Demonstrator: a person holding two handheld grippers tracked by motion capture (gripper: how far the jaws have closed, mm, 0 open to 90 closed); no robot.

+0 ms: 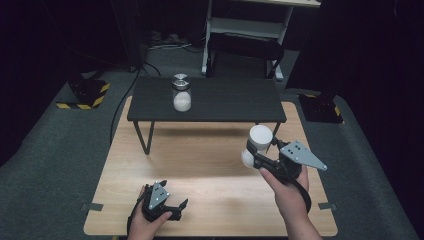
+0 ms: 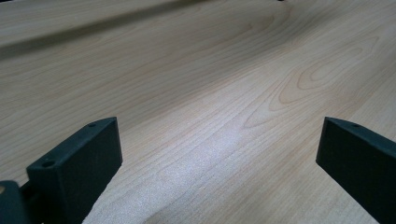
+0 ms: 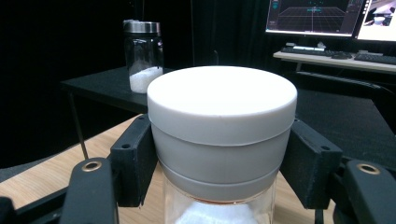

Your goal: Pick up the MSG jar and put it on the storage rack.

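One white-lidded jar (image 3: pixel 222 135), clear glass below the lid with white powder inside, was clamped at its lid between the jaws of the right gripper (image 1: pixel 261 156), held above the pale wooden table (image 1: pixel 200 165). Near the table's front edge, the left gripper (image 1: pixel 172 210) rested with jaws spread wide, nothing between them. Farther off, a metal-lidded glass jar (image 1: pixel 181 93) part-filled with white powder stood on a black side table (image 1: pixel 235 102). Grey carpet (image 1: pixel 55 150) lay around, the room dark beyond.

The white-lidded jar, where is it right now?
The white-lidded jar is clamped in the right hand-held gripper, held above the right side of the wooden table, in front of the black bench where the metal-lidded jar stands.
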